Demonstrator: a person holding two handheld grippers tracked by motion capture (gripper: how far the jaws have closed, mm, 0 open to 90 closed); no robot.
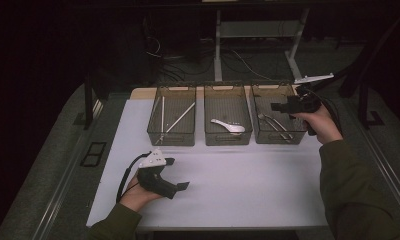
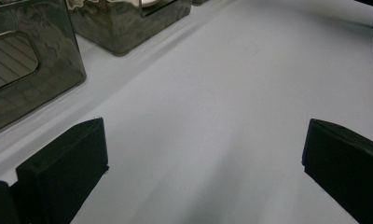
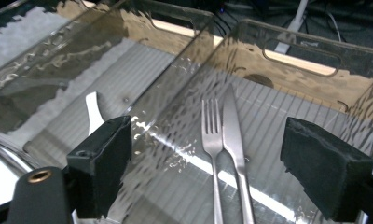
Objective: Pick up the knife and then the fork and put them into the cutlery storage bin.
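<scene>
Three smoky clear bins stand in a row at the back of the white mat (image 1: 238, 185). The right bin (image 1: 281, 138) holds a metal fork (image 3: 211, 123) and a knife (image 3: 232, 126) lying side by side. My right gripper (image 1: 278, 106) hovers over this bin, open, with nothing between its jaws. The middle bin (image 1: 228, 140) holds a white spoon (image 1: 228, 126), whose handle (image 3: 93, 111) shows through the wall. My left gripper (image 1: 178, 173) rests near the front left of the mat, open and empty, its jaws wide over bare mat (image 2: 208, 116).
The left bin (image 1: 170, 139) holds long thin metal utensils (image 1: 180, 117). A wooden board edge (image 1: 140, 93) shows behind the bins. Dark floor, cables and table legs lie beyond. Grey padded ledges run along both sides of the table.
</scene>
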